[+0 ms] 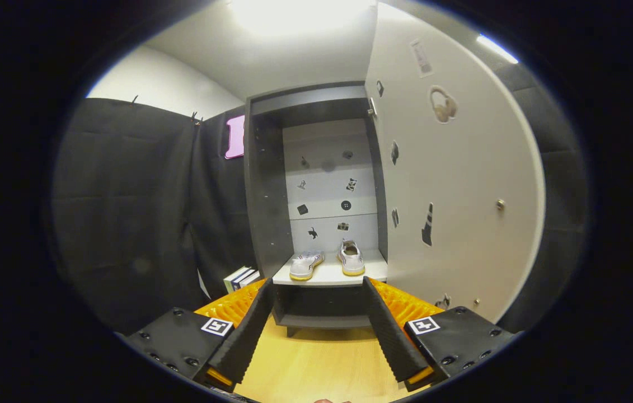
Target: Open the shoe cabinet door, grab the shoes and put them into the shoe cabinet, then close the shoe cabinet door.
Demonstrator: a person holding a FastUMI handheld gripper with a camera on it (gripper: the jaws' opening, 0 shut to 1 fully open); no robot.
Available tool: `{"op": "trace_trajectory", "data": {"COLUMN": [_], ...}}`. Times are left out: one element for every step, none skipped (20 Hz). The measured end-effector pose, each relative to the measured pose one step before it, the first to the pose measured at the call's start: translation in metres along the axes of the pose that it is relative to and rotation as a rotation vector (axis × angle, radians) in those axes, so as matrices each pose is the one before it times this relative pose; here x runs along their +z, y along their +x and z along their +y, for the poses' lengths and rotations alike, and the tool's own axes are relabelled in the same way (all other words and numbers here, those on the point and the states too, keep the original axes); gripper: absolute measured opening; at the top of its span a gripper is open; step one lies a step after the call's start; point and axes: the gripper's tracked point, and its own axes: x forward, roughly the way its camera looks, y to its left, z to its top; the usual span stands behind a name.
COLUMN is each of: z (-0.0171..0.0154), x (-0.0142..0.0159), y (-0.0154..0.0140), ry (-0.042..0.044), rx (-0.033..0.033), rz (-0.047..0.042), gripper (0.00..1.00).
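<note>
The grey shoe cabinet (263, 184) stands ahead of me with its white door (462, 184) swung wide open to the right. Two white shoes with yellow soles rest on its white shelf (327, 275): the left shoe (305, 265) turned slightly, the right shoe (351, 258) pointing straight in. My gripper (316, 313) is open, its fingers (243, 330) spread wide and holding nothing. They sit back from the cabinet, over the wooden floor (322, 364), with the shelf beyond them.
Black cloth wall (126, 212) hangs on the left. A few books (240, 277) lean beside the cabinet's left foot. The door carries stickers and a small knob (500, 205). A dark lower compartment (322, 305) lies under the shelf.
</note>
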Motion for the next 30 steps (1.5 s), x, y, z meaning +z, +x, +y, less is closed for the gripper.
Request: {"op": "trace_trajectory", "data": {"z": [-0.00591, -0.00515, -0.00703, -0.00166, -0.00613, -0.01277, -0.01619, -0.01259, -0.01347, -0.01503, -0.01545, -0.01168, -0.01483, -0.01546, -0.01383, -0.0186, -0.01439, -0.01296, -0.00931, -0.0066, -0.00524, -0.00317, -0.00289, -0.00441, -0.00586, -0.00373, 0.00023, 0.00324, 0.00288, 0.0028], "x": [-0.00053, -0.00018, 0.00194, 0.00701, 0.00518, 0.00353, 0.00354, 0.00346, 0.00332, 0.00063, 0.00098, 0.00128, 0.00213, 0.00094, 0.00198, 0.00393, 0.00462, 0.00086, -0.00276, -0.00159, -0.00011, -0.00028, 0.00027, 0.00261, 0.00393, 0.00286, 0.00252, 0.00092, 0.00179, 0.00087], "y": [-0.01257, -0.01282, -0.01303, -0.00567, -0.00887, -0.01006, -0.00696, -0.00602, -0.00491, -0.00266, -0.00201, -0.00063, 0.00148, 0.00291, 0.00306, -0.00104, 0.00155, 0.00553, 0.00574, 0.00533, 0.00788, 0.0097, 0.00804, 0.00824, 0.00912, 0.0079, 0.00758, 0.00761, 0.00581, 0.00596], "ry": [-0.01039, -0.00478, 0.00897, 0.01469, 0.00072, -0.00845, -0.00883, -0.001, 0.00505, 0.00814, 0.00974, 0.00888, 0.00636, 0.00666, 0.00341, 0.00233, -0.00403, -0.01308, -0.00639, 0.00276, 0.00931, 0.01218, 0.00995, 0.00024, -0.01376, -0.01825, -0.0116, -0.00061, 0.0048, 0.00522], "rx": [-0.0088, -0.01416, -0.01239, -0.00905, -0.0031, -0.02352, -0.02243, -0.02105, -0.01735, -0.02407, -0.01521, -0.00402, -0.00857, -0.00313, -0.00167, -0.00488, 0.00093, -0.00694, 0.00407, 0.01169, 0.01643, 0.02367, 0.0206, 0.00738, -0.0032, -0.00445, 0.0083, 0.00936, 0.01083, 0.01235], "rz": [0.00357, 0.00467, 0.00492, -0.0001, -0.00011, -0.00046, -0.0064, -0.01021, -0.00565, -0.00157, -0.00088, -0.00221, -0.00318, -0.00173, -0.00207, -0.00009, -0.00915, 0.00053, 0.00704, 0.00388, 0.00124, 0.00828, 0.00689, -0.00382, -0.00754, -0.00333, -0.00416, -0.00318, -0.0009, -0.00023], "gripper": [0.98, 0.98, 0.98, 0.98, 0.98, 0.97, 0.98, 0.97, 0.98, 0.97, 0.97, 0.97, 0.97, 0.97, 0.97, 0.97, 0.97, 0.97, 0.97, 0.97, 0.98, 0.98, 0.98, 0.98, 0.97, 0.97, 0.98, 0.98, 0.97, 0.97]}}
